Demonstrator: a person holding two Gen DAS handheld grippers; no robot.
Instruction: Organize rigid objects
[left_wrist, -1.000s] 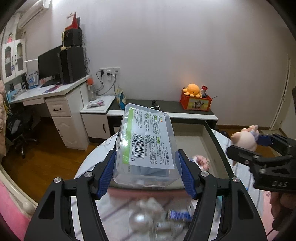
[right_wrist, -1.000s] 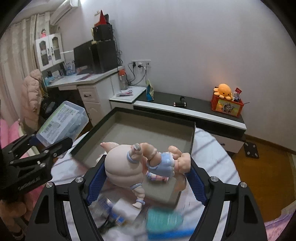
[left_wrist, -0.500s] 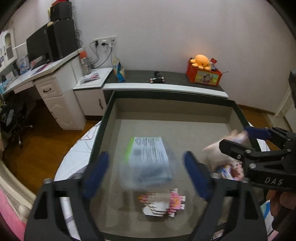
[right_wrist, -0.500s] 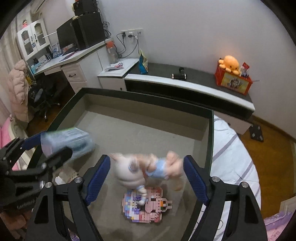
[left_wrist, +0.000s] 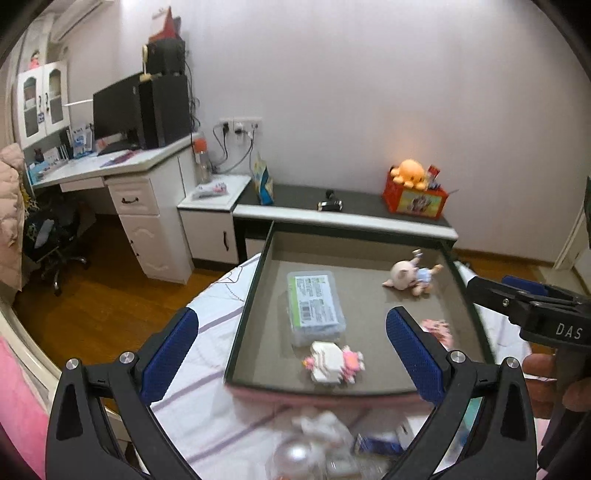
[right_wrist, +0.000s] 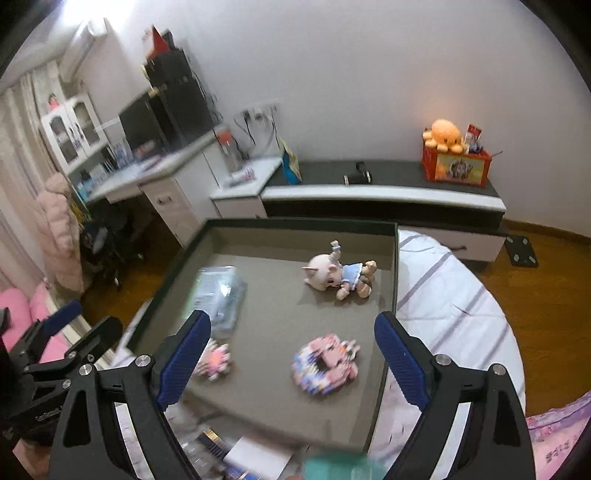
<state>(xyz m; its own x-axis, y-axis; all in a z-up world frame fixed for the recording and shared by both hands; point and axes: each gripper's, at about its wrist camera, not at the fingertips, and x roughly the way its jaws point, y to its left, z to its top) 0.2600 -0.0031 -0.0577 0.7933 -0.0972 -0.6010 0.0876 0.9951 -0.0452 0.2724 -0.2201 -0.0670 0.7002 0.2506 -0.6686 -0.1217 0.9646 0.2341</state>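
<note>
1. Left wrist view:
   - Tongs of the left hand (left_wrist: 291, 341) stand wide apart and hold nothing; both blue pads (left_wrist: 171, 349) are bare.
   - Ahead of them, between the two fingers, lies the dark tray (left_wrist: 240, 321) on a round bed with a striped white sheet (left_wrist: 218, 321).
   - The clear plastic box (left_wrist: 314, 304) with a green and white label lies flat in the tray, just beyond the tips and a little toward the left finger.
   - A small pink and white block figure (left_wrist: 334, 362) lies just before the box, near the closer rim of the tray.
   - The pig doll (left_wrist: 412, 275) in a blue dress lies on its side farther away, toward the right finger side.
   - The right tongs (left_wrist: 517, 295) come in from the right edge, over the right rim of the tray.
   - Blurred loose items (left_wrist: 314, 446) lie on the sheet below the tongs.

2. Right wrist view:
   - Tongs of the right hand (right_wrist: 291, 354) are also wide apart and hold nothing.
   - The pig doll (right_wrist: 338, 273) lies well ahead of the tips, apart from them, near the far right part of the tray (right_wrist: 391, 295).
   - A pink and blue block ring (right_wrist: 325, 365) lies between the fingers, close to the tips.
   - The clear box (right_wrist: 218, 295) lies beyond the left finger, blurred.
   - The pink block figure (right_wrist: 214, 360) is just beside the left finger.
   - The left tongs (right_wrist: 74, 332) show at the left edge, outside the tray.
</note>
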